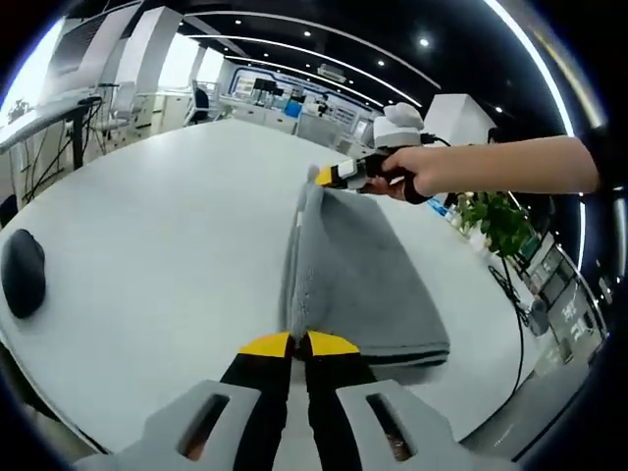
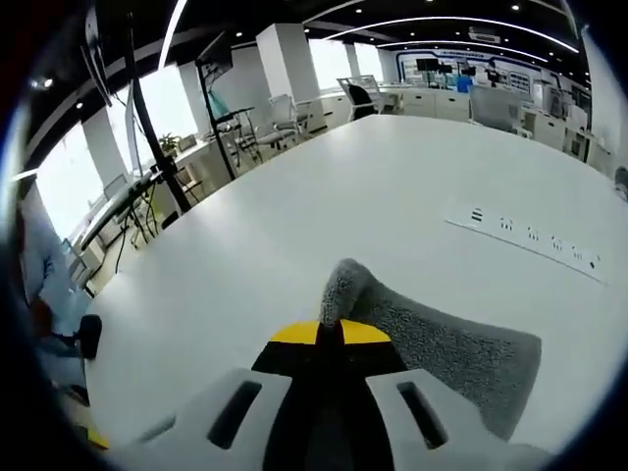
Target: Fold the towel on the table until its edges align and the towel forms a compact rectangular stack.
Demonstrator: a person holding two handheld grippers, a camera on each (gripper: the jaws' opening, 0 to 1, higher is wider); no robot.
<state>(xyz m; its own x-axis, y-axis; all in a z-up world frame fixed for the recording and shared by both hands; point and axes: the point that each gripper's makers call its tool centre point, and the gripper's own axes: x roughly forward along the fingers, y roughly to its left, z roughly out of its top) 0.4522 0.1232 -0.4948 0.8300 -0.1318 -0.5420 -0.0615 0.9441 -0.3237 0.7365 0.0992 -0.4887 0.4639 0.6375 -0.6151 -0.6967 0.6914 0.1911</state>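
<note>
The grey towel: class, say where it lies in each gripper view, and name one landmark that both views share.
Left gripper view: towel runs from centre bottom, at the left gripper, up to the right gripper.
Right gripper view: towel lies lower right, its edge in the right gripper.
Shared landmark: the white table.

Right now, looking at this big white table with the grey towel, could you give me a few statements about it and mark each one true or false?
1. The grey terry towel lies on the white table. True.
2. The left gripper is wide open, well clear of the towel. False: its jaws are shut on the towel's near edge.
3. The right gripper, held by a person's hand, pinches the towel's far end. True.
4. The towel is bright red. False: it is grey.
5. A dark rounded object sits on the table apart from the towel. True.
</note>
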